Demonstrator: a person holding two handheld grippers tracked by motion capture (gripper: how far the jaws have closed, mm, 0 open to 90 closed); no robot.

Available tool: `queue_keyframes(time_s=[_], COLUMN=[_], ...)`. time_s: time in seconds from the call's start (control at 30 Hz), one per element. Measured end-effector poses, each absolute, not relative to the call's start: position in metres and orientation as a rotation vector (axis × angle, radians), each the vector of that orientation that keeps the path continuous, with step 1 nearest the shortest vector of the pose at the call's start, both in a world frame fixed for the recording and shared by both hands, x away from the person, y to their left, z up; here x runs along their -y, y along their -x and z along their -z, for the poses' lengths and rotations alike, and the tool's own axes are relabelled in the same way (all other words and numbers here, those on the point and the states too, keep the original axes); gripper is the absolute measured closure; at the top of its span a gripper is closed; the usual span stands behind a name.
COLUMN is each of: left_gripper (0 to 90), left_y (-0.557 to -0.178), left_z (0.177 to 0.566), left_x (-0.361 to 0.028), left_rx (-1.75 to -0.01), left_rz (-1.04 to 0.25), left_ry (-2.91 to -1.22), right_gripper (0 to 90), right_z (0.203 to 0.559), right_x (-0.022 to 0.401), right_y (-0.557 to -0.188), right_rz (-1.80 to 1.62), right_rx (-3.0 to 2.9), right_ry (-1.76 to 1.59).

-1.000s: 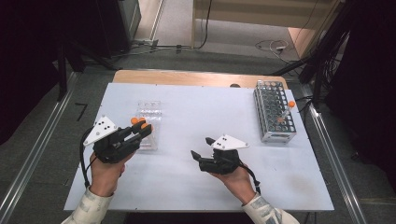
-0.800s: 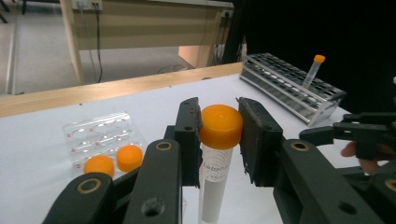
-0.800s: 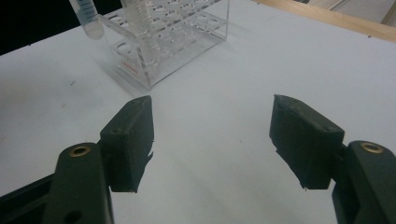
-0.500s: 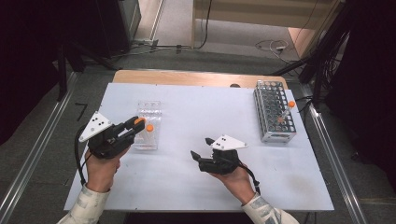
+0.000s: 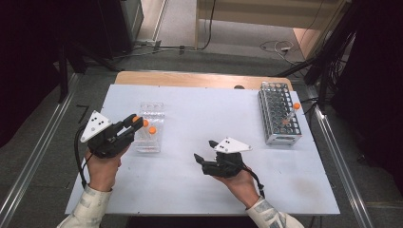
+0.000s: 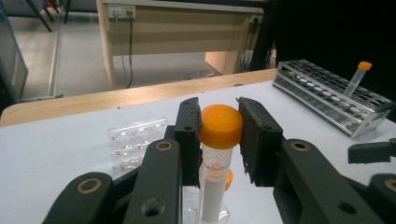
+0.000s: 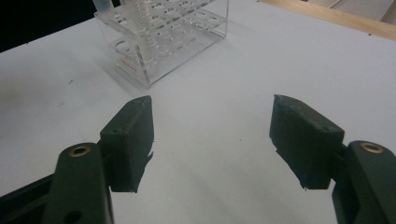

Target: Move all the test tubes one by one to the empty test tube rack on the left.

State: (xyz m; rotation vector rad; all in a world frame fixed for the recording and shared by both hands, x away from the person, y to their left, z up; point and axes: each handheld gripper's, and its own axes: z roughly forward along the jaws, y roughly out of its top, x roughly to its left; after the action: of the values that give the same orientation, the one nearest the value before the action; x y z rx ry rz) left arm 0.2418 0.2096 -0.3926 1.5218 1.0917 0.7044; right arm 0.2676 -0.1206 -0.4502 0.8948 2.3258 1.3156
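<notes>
I have the left gripper [image 6: 219,135] pinching an orange-capped centrifuge tube [image 6: 218,140] by its cap, jaws pressed against both sides, the tube upright just above the clear acrylic rack [image 5: 151,127] at the left of the white worktop [image 5: 199,185]. My right gripper [image 7: 212,140] rests near the middle, jaws spread with nothing between them. A metal rack [image 5: 278,114] at far right holds another tube [image 5: 291,113].
</notes>
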Motion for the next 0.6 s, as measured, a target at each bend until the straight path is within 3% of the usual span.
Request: queue_keyframes(time_s=[0.6], left_gripper=[70.5], left_y=[-0.2483], left_z=[0.4011], left_x=[-0.2045], left_rx=[-1.095], left_rz=[-0.769], left_ry=[-1.524], right_gripper=[29.4], right_z=[0.4507], right_x=[0.1202], right_y=[-0.2677], right_rz=[-1.316], right_rx=[-2.326], right_ry=[-0.895])
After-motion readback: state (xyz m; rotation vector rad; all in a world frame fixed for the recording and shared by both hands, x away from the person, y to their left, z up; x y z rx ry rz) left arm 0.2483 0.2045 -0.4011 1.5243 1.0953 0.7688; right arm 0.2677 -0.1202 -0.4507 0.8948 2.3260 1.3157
